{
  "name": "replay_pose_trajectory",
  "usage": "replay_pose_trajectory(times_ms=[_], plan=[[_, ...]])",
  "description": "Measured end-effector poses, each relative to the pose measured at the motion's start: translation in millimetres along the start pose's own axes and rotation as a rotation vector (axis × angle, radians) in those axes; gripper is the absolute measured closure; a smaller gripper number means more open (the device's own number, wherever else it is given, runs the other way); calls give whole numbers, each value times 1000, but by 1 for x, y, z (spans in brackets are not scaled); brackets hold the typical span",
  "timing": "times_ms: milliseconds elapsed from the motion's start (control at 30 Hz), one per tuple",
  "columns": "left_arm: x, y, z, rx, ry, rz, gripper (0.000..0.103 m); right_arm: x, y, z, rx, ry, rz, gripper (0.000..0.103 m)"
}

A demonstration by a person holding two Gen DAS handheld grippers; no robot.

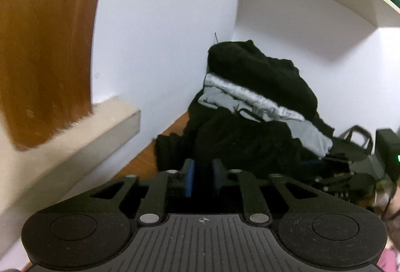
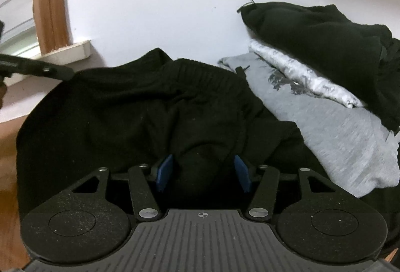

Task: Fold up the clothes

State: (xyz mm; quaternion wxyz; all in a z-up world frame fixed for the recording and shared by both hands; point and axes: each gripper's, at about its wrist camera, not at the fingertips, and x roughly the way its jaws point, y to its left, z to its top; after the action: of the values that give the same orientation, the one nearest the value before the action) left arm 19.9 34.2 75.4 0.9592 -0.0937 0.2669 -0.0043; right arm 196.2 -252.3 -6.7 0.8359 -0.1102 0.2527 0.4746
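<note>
Two grippers, one clothes pile. Right gripper (image 2: 203, 173): jaws apart, black garment (image 2: 130, 107) bunched between blue pads, grip unclear. Left gripper (image 1: 203, 178): narrow gap, can't tell if it pinches cloth. Grey shirt (image 2: 337, 137) at 2 o'clock, black bundle (image 2: 312, 32) on top.

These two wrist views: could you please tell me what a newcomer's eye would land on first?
Probably the heap of clothes against the white wall: a bulky black knit garment tops a pale patterned fabric and a grey printed sweatshirt. In front, a crumpled black ribbed garment spreads across the wooden tabletop, bunching between the blue pads of the right tool.
</note>
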Motion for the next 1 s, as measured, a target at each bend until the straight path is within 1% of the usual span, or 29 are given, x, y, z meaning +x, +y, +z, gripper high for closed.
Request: replay_pose_trajectory(times_ms=[33,67,100,200,267,367,467,500,533,567,633,700,733,833,900,933,967,1000], plan=[[-8,-3,-3,17,-2,14,56,0,0,0,2,-1,1,48],[-13,-3,-11,28,16,21,44,-1,0,0,5,-3,2,48],[-18,-3,-19,38,36,28,41,-1,0,-1,7,-4,1,48],[-32,-2,-44,66,99,47,40,-1,0,-1,13,-9,1,48],[-36,4,-60,39,113,48,38,-2,0,-1,17,-12,1,48],[-36,13,-73,-26,104,14,38,-2,-1,-2,24,-15,3,48],[-31,20,-78,-83,91,-32,39,-3,-1,-1,28,-16,5,48],[-29,23,-78,-105,86,-49,48,-3,-1,-1,30,-16,6,48],[-28,25,-77,-123,79,-86,60,-3,-1,-1,31,-16,7,48],[-28,27,-76,-139,72,-125,92,-3,-1,-1,32,-15,8,48],[-38,30,-75,-177,45,-112,93,-3,-2,-1,31,-12,15,48],[-47,41,-78,-196,27,-39,102,-2,-2,-1,23,-6,39,48],[-52,46,-79,-205,19,0,102,-2,-2,-1,20,-6,42,48],[-61,47,-79,-206,17,27,103,-1,0,-1,13,-6,38,48],[-66,47,-79,-206,16,43,99,-2,0,-1,19,-6,42,48],[-66,41,-76,-191,14,49,95,-2,-1,-1,21,-8,43,48],[-65,35,-72,-174,12,55,83,-4,0,0,20,-11,42,48],[-63,28,-67,-158,9,60,74,-6,1,0,10,-17,33,48]])
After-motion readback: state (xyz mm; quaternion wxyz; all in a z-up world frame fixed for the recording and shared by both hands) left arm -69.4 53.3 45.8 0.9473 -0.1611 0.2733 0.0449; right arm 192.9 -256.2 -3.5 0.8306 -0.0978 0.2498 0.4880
